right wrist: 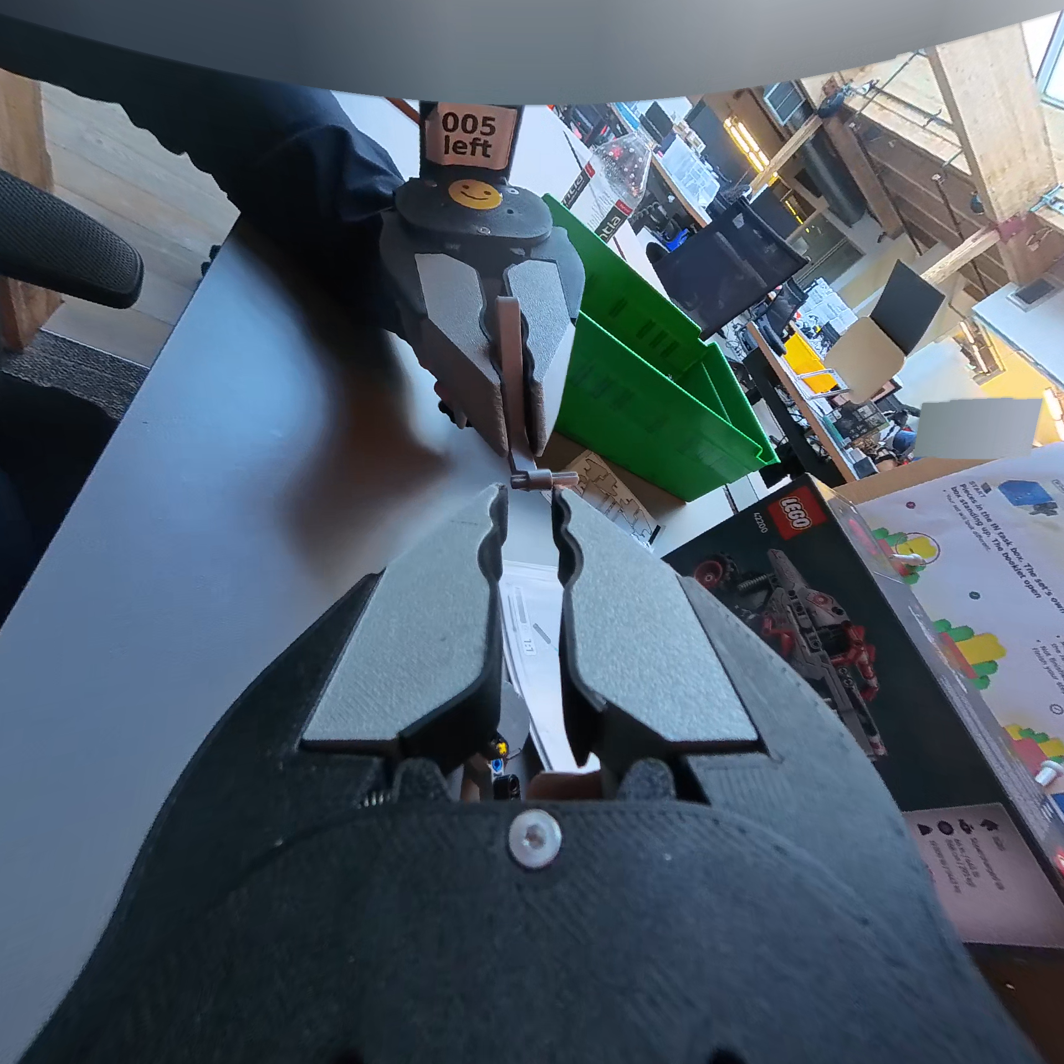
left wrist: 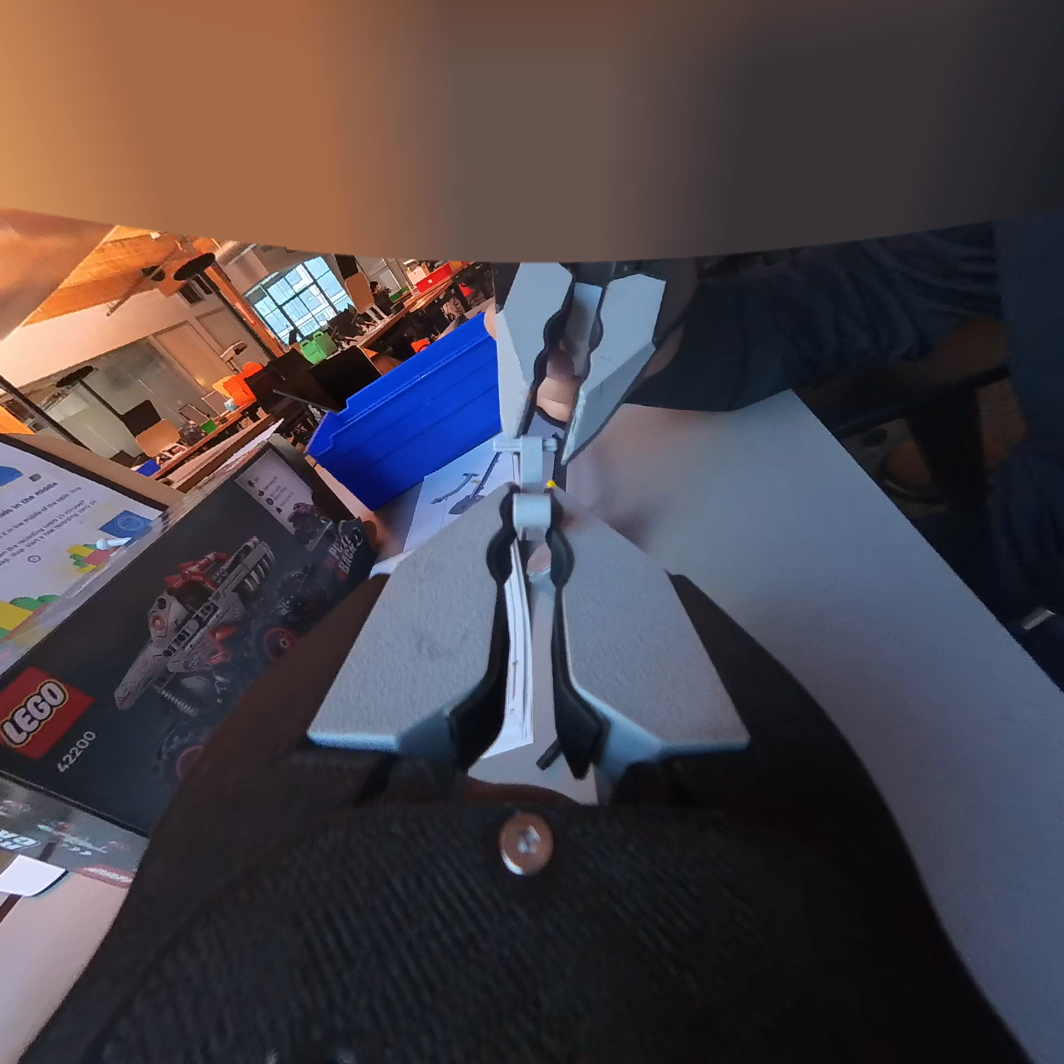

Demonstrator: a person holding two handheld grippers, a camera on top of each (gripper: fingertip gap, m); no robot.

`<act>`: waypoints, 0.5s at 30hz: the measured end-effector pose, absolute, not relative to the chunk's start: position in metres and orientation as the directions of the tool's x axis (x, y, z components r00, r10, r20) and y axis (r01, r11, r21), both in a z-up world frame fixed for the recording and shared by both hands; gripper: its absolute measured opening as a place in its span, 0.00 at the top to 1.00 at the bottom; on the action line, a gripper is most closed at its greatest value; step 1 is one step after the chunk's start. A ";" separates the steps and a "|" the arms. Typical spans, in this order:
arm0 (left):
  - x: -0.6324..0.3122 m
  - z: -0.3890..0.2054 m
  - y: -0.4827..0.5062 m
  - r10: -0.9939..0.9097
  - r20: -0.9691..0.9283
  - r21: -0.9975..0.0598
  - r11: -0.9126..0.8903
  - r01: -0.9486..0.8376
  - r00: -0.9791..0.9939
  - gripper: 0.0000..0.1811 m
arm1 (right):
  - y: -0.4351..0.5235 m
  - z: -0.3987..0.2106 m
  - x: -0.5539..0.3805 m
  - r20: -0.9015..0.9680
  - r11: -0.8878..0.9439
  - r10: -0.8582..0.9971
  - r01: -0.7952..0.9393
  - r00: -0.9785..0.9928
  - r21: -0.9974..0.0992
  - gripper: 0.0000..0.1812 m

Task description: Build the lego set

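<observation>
My left gripper (left wrist: 532,509) is shut on a grey lego beam (left wrist: 531,506) and holds it above the white table (left wrist: 777,547). In the right wrist view the beam (right wrist: 511,368) runs between the left gripper's fingers (right wrist: 521,446) and ends in a grey cross pin (right wrist: 544,477). My right gripper (right wrist: 528,500) faces it tip to tip, jaws a narrow gap apart, with the pin just beyond its tips. In the left wrist view the right gripper (left wrist: 541,446) comes from above, and the pin (left wrist: 521,446) lies across its tips.
The black lego box (left wrist: 173,622) (right wrist: 806,587) stands beside a printed sheet (right wrist: 967,576). A blue bin (left wrist: 414,414) and a green bin (right wrist: 633,374) stand behind. The instruction booklet (left wrist: 455,495) (right wrist: 610,501) lies under the grippers. Small loose parts (right wrist: 500,748) lie on the table. A person's sleeve (left wrist: 806,345) is opposite. My left and right fingertips are right by each other.
</observation>
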State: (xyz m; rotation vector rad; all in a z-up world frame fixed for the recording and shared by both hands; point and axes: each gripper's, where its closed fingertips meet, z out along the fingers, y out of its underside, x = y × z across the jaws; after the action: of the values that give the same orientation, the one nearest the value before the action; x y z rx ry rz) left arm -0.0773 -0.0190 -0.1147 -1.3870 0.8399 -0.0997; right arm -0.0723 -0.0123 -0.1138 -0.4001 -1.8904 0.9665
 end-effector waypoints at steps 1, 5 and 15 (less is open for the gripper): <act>-0.078 -0.115 -0.018 -0.523 -0.461 -0.886 0.221 -0.409 0.717 0.96 | -0.011 -0.114 -0.073 0.604 0.641 0.623 -0.118 -0.496 -0.758 0.93; -0.080 -0.119 -0.016 -0.521 -0.457 -0.886 0.201 -0.417 0.720 0.96 | -0.009 -0.116 -0.075 0.613 0.656 0.620 -0.106 -0.490 -0.747 0.94; -0.079 -0.124 -0.016 -0.547 -0.438 -0.894 0.176 -0.413 0.714 0.97 | -0.008 -0.122 -0.074 0.617 0.675 0.605 -0.086 -0.503 -0.732 0.94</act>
State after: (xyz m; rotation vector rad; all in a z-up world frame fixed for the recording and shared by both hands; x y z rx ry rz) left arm -0.0789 -0.0159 -0.1242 -1.4434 0.8459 -0.1129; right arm -0.0739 -0.0079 -0.1224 -0.4050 -1.9235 0.9002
